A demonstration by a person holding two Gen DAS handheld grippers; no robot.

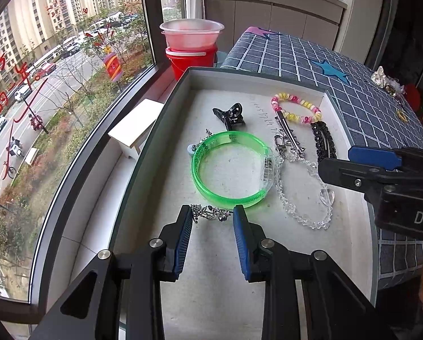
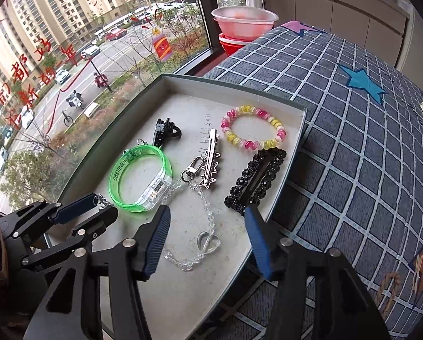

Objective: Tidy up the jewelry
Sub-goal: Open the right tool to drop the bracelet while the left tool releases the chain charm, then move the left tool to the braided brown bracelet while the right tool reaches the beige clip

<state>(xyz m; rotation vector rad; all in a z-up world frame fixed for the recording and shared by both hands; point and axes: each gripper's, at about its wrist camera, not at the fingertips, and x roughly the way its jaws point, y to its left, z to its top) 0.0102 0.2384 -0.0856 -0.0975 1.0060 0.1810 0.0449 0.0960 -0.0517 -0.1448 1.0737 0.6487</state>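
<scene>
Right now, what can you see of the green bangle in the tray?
The green bangle is a translucent, bright green plastic ring with printed lettering on its band and a clear boxy section on one side. It lies flat on the tray floor, left of the clear bead chain, whose beads run up against the clear section. A small silver chain meets its near edge. Neither tongs hold it.

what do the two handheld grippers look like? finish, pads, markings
Both match: left gripper and right gripper have matte black angular linkage arms, silver pivot screws and ribbed blue fingers. White letters "DA" show on the right gripper's body in the left wrist view.
</scene>
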